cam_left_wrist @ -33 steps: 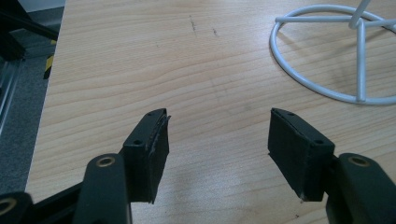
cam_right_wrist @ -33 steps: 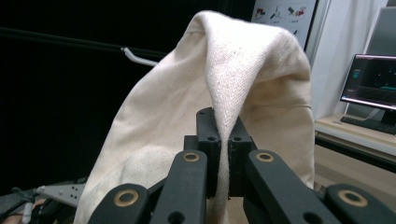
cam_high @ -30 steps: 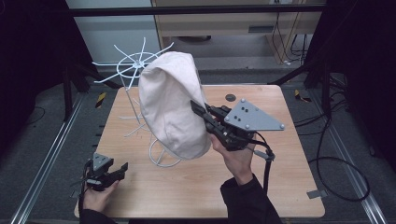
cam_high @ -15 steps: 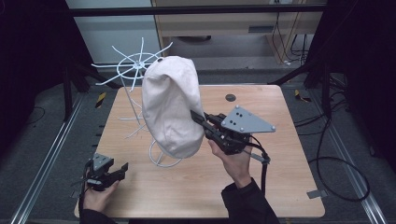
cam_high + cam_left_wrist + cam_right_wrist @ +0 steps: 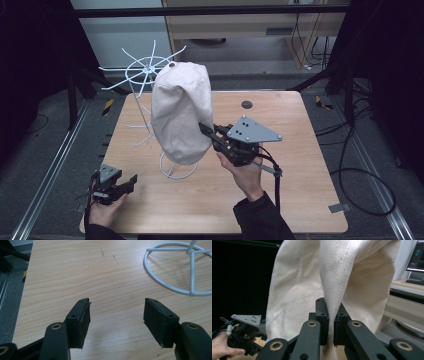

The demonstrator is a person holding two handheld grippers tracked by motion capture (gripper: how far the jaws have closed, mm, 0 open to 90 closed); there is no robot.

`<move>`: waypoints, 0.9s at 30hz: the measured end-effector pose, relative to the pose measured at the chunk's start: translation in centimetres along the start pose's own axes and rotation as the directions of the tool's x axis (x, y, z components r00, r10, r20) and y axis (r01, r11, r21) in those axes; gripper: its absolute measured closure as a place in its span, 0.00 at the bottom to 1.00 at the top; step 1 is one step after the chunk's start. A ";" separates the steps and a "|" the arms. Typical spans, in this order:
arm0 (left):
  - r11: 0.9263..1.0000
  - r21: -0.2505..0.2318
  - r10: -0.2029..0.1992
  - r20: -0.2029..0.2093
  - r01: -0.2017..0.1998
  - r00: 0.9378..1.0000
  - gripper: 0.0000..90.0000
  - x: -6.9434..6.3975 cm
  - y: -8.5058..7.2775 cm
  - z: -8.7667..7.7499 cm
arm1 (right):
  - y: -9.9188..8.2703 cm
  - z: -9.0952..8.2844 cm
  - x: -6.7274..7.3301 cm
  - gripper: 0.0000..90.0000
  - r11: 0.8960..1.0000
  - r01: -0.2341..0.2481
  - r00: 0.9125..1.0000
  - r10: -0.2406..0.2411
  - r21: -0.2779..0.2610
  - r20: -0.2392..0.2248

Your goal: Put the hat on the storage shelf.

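Note:
A cream fabric cap (image 5: 180,115) hangs upright over a white wire stand (image 5: 149,70), whose ring base (image 5: 175,171) rests on the wooden table (image 5: 300,190). My right gripper (image 5: 202,128) reaches in from the right and is shut on a fold of the cap's lower side. In the right gripper view the pads (image 5: 322,312) pinch that fold of the cap (image 5: 337,277); the jaws have just been opening slightly, with the cloth still between them. My left gripper (image 5: 131,181) rests at the table's front left, open and holding nothing (image 5: 116,312), near the ring base (image 5: 155,277).
A small dark disc (image 5: 246,104) lies at the table's back right. Metal rails (image 5: 50,170) run along the floor at the left and cables (image 5: 360,175) trail at the right. A cabinet (image 5: 235,30) stands beyond the far edge.
My right gripper has sunk a little with the cap, which now hangs lower and more upright on the stand. The left gripper has stayed put.

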State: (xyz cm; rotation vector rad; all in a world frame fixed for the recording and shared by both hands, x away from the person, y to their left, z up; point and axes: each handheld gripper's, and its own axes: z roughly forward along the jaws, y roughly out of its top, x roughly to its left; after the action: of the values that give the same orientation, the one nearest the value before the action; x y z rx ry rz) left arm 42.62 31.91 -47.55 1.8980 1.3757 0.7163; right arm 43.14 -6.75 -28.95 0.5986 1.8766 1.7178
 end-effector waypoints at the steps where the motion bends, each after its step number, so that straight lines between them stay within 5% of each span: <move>1: 1.000 -0.001 0.000 0.000 0.000 1.000 0.42 0.0 0.0 0.0 | -0.2 0.2 0.0 0.95 1.000 -0.001 1.000 0.001 0.010 0.000; 14: 1.000 0.001 0.000 0.002 0.000 1.000 0.42 0.0 0.0 0.0 | -0.7 0.5 -0.1 0.86 0.999 -0.009 1.000 0.008 0.037 0.028; 27: 1.000 0.003 -0.004 0.007 0.004 1.000 0.42 0.0 0.0 0.1 | -1.0 -0.6 -0.9 0.67 0.999 -0.029 0.997 0.026 0.046 0.073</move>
State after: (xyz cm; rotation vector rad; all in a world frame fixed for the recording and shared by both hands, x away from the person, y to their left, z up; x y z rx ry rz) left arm 42.68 31.91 -47.61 1.8977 1.3763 0.7053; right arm 43.47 -7.89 -29.83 0.6988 1.8706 1.6511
